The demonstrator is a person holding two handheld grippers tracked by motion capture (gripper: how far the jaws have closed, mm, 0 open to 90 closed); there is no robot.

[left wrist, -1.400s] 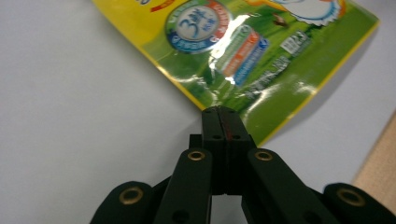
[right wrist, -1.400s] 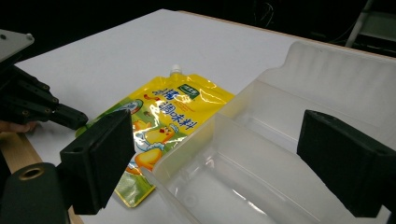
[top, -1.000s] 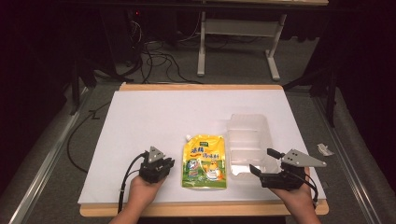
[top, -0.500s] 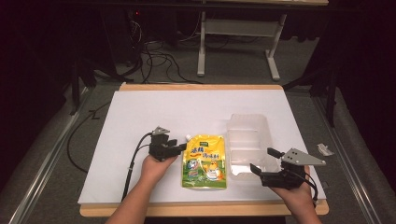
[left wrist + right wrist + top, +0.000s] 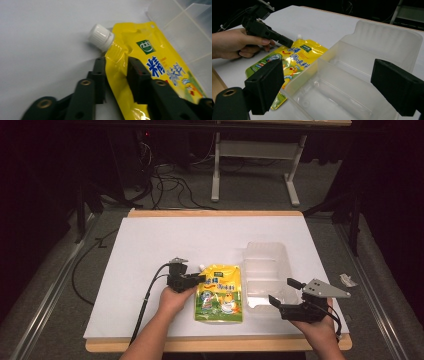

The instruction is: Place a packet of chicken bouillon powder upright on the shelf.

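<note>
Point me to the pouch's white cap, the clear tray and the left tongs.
white cap (image 5: 101, 37), left gripper view, ribbed side.
clear tray (image 5: 265, 251), high view, far rim.
left tongs (image 5: 115, 71), left gripper view, midway between the tips, at the pouch's edge.

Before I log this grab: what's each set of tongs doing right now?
Left tongs: just been closing on the yellow pouch's edge below its white cap; the pads appear to touch.
Right tongs: open, empty, at the clear tray.
</note>
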